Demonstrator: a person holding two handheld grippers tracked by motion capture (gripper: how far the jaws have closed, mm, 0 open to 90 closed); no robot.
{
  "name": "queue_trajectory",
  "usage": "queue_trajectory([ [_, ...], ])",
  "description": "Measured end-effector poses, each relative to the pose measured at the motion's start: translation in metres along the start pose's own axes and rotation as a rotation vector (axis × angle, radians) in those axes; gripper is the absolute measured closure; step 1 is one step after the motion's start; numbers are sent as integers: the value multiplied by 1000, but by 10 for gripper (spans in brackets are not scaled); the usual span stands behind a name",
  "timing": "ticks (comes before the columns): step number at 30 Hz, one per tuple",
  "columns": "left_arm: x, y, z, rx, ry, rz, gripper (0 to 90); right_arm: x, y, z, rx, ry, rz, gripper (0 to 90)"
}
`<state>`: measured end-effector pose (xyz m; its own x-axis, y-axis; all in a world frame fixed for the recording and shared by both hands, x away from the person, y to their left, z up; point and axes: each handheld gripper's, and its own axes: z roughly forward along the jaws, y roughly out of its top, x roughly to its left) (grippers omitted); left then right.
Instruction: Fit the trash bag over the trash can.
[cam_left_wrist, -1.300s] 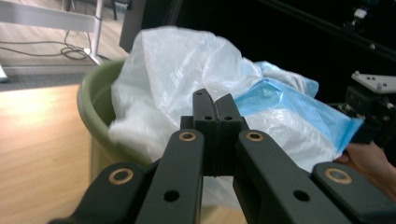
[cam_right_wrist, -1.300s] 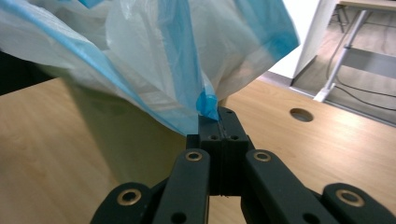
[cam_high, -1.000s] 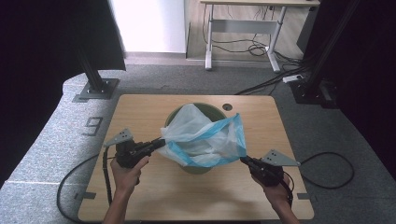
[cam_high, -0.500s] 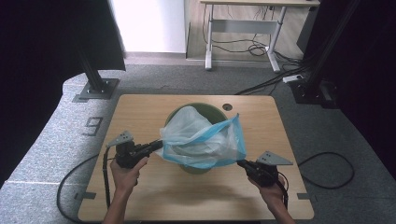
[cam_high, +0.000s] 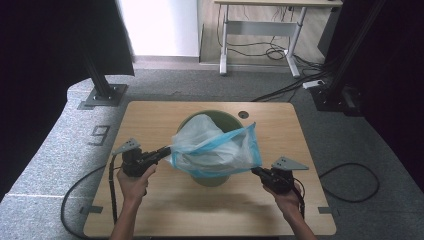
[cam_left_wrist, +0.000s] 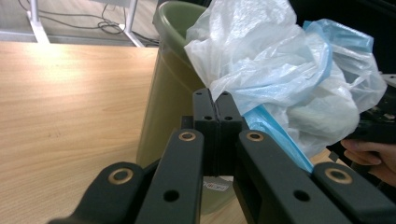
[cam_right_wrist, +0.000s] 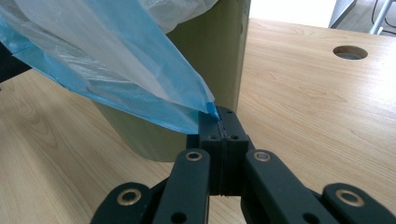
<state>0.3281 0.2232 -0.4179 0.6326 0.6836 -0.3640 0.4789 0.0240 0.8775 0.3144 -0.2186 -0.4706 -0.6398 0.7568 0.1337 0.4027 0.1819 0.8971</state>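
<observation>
A green bin (cam_high: 226, 118) stands mid-table, and a translucent plastic bag with a blue rim (cam_high: 215, 147) is stretched across its top. My left gripper (cam_high: 167, 150) is shut on the bag's left edge. My right gripper (cam_high: 255, 171) is shut on its blue right corner. In the left gripper view the shut jaws (cam_left_wrist: 216, 95) meet the bag (cam_left_wrist: 261, 60) beside the bin wall (cam_left_wrist: 173, 93). In the right gripper view the closed tips (cam_right_wrist: 219, 116) pinch the blue corner (cam_right_wrist: 140, 93) in front of the bin (cam_right_wrist: 219, 56).
The wooden table (cam_high: 150, 120) has a round hole (cam_high: 243, 114) at the back right. Cables trail off the table's left and right sides. Black stand bases sit on the grey floor behind the table, with a desk frame (cam_high: 260, 30) farther back.
My right hand has shifted left toward the bin and a little lower, carrying the bag's blue corner with it. The left hand has stayed where it was.
</observation>
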Motion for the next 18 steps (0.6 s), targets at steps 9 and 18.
queue_trajectory([
  [9, -31, 15, -15, -4, 28, 135, 558, 2, 5, -1, -6, -15, -13, 887],
  [18, -56, 28, -6, 23, 91, 244, 384, 3, 9, -3, -1, -24, -31, 886],
])
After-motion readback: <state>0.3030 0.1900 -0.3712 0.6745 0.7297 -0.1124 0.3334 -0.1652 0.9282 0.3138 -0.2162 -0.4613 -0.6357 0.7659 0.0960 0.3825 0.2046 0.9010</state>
